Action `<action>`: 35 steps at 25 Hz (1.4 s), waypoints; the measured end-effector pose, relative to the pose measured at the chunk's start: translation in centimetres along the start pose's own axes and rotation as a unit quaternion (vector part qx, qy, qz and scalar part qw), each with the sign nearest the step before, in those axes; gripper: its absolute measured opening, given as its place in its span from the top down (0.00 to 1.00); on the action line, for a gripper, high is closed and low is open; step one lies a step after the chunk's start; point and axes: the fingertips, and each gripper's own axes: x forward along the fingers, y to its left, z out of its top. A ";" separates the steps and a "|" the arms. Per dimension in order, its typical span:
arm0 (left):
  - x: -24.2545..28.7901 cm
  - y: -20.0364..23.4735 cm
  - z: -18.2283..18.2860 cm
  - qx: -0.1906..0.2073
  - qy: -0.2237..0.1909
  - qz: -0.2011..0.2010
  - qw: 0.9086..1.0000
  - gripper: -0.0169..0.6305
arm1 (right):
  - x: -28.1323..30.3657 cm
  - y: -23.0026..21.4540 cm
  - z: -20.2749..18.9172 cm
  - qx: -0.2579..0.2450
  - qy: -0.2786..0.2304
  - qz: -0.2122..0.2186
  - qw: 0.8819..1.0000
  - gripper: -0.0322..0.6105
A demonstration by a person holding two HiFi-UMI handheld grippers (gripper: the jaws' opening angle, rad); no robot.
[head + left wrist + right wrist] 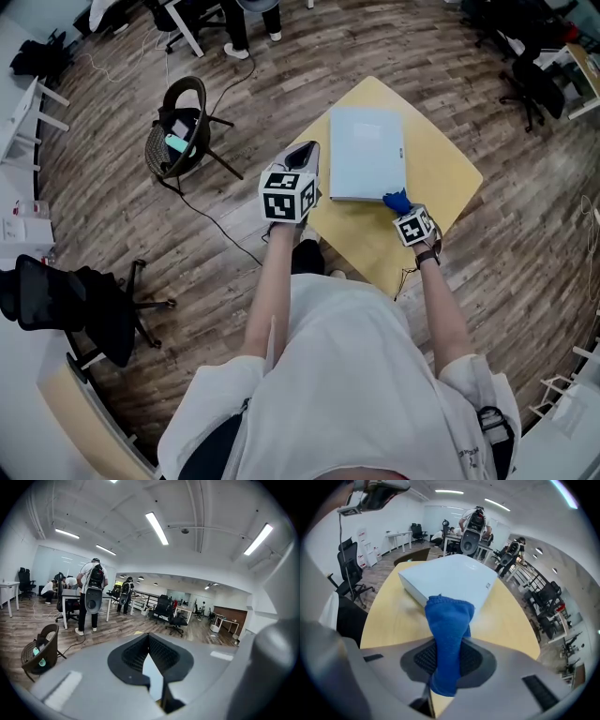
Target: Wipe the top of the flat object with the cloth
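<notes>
- On the wood floor ahead of the person: yellow table (445, 178), one corner pointing toward them.
- Box (366, 150): pale, flat, lying on the table's far-left part with its top bare. The right gripper view shows it from low down, with its near side wall and corner (450, 581). The head view gives only the top face.
- Left gripper (302, 152): held over the table's left edge, just left of the box. Its own view looks out level across the room, so table and box are out of sight there apart from a pale sliver behind the jaws. Jaws of the left gripper (149, 637) meet at the tips, nothing between them.
- Right gripper (403, 210): at the box's near right corner. Its jaws (445, 656) are clamped on the cloth, seen clearly only in its own view.
- Cloth (397, 200): blue, a small tuft in the head view. In the right gripper view it stands up from the jaws (447, 630), its upper end overlapping the box's near edge. Contact cannot be told.
- Basket (178, 127): on the floor, well left of the table, also low left in the left gripper view (40, 648).
</notes>
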 end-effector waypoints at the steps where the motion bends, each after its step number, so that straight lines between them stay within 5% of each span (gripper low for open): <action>1: 0.0 -0.4 -0.1 0.002 0.000 -0.002 1.000 0.96 | -0.2 -0.4 -0.4 0.009 -0.001 -0.004 1.000 0.83; 5: -0.1 -2.2 -0.5 0.008 0.003 -0.010 1.000 0.96 | -1.6 -1.0 0.2 0.036 -0.029 -0.007 0.999 0.83; 10: -0.4 -4.2 -0.5 0.017 0.000 -0.017 1.000 0.96 | -6.4 1.0 6.2 0.072 -0.139 0.019 0.987 0.83; 14: -0.7 -6.8 -0.5 0.035 -0.010 -0.031 0.999 0.96 | -11.7 1.4 11.2 0.108 -0.236 0.020 0.966 0.83; 21: -2.4 -9.0 2.2 0.065 -0.070 -0.017 0.995 0.96 | -22.7 -1.9 18.0 0.116 -0.368 -0.053 0.921 0.83; 26: -3.4 -10.5 4.1 0.081 -0.109 -0.012 0.991 0.96 | -26.9 -2.4 18.6 0.116 -0.417 -0.080 0.898 0.83; 35: -3.5 -11.8 4.9 0.102 -0.111 -0.011 0.989 0.96 | -27.6 -2.9 17.6 0.139 -0.422 -0.093 0.891 0.83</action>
